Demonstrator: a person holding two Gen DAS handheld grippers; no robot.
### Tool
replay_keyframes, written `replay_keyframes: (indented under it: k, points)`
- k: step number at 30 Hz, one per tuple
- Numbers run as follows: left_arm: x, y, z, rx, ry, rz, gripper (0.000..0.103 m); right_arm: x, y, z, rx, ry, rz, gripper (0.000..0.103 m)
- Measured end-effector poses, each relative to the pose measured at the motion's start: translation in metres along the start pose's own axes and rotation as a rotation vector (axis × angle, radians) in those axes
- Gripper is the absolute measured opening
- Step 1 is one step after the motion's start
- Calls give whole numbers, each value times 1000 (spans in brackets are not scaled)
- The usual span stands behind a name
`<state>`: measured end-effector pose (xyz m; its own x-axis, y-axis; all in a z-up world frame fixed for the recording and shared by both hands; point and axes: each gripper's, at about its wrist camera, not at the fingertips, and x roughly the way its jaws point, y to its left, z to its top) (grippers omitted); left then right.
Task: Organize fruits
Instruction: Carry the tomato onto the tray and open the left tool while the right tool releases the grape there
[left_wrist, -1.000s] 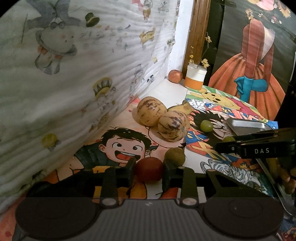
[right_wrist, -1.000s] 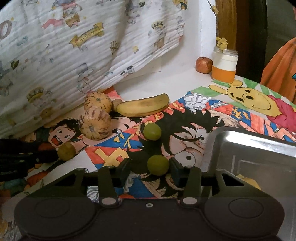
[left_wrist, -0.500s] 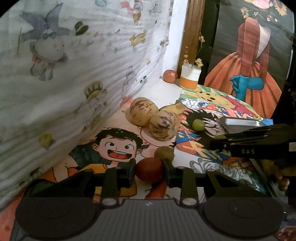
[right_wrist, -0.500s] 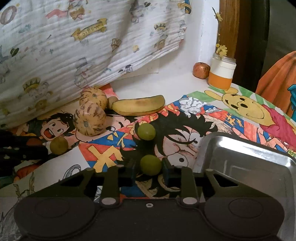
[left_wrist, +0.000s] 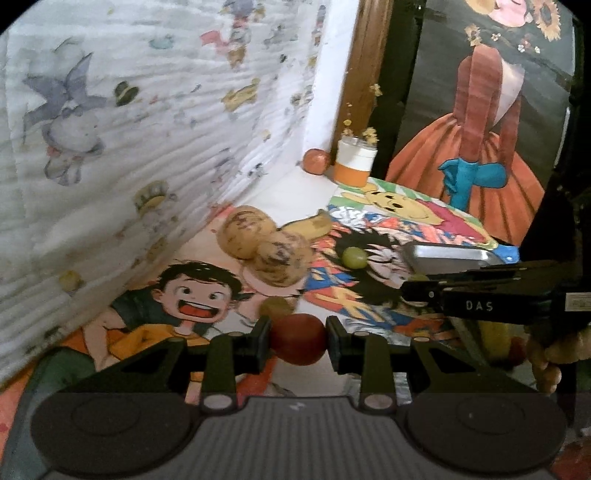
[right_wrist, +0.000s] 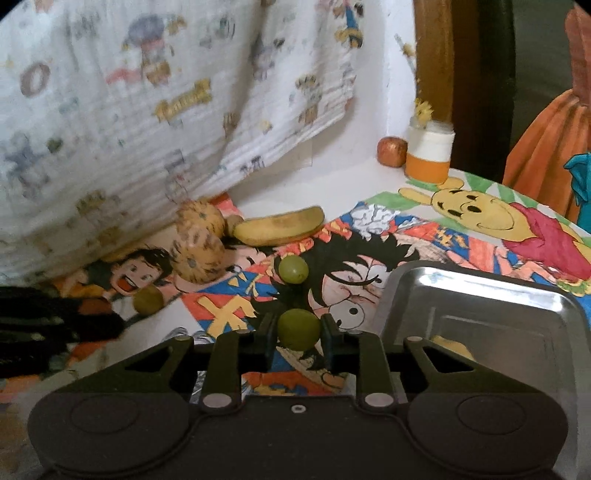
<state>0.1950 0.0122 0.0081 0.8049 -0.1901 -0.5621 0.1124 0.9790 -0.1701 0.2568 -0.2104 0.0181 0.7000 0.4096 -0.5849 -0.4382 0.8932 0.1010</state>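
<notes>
The left gripper (left_wrist: 297, 338) pinches a round red fruit (left_wrist: 297, 339) between its two pads, the fruit filling the gap. Just beyond that fruit, partly hidden by it, lies an olive-green fruit (left_wrist: 275, 306) on the bench (left_wrist: 284, 192), which is covered with cartoon drawings. Farther ahead sit two speckled tan melons (left_wrist: 264, 245) touching each other, with a banana (left_wrist: 308, 227) behind them. To the right of the left gripper the right gripper reaches across, a person's fingers (left_wrist: 546, 363) on its handle.

The right gripper (right_wrist: 298, 329) is clamped on a green grape-like fruit (right_wrist: 298, 329), its pads pressing both sides. Directly ahead, a second green fruit (right_wrist: 293, 269) rests on the drawings. To the right, just beside the gripper, stands a metal tray (right_wrist: 480, 291) with something yellow (right_wrist: 452, 345) inside, mostly hidden behind the gripper body. Ahead and to the left lie the melons and the banana, and the left gripper shows at the far left edge. In the far corner stand a white and orange jar (right_wrist: 428, 157) and a reddish apple (right_wrist: 391, 151), side by side. A printed cloth (right_wrist: 166, 110) hangs along the left.
</notes>
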Motion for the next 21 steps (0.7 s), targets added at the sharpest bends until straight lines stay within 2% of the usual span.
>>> replay_keyframes:
  k: [6, 12, 21]
  points:
    - [-7, -32, -3, 4, -10, -64, 35, -51, -15, -8, 22, -49, -7, 27]
    - [-11, -67, -9, 10, -12, -138, 35, -95, -36, -31, 58, -81, -47, 27]
    - [-11, -118, -29, 62, 34, -209, 35, -119, -57, -83, 110, -38, -105, 27]
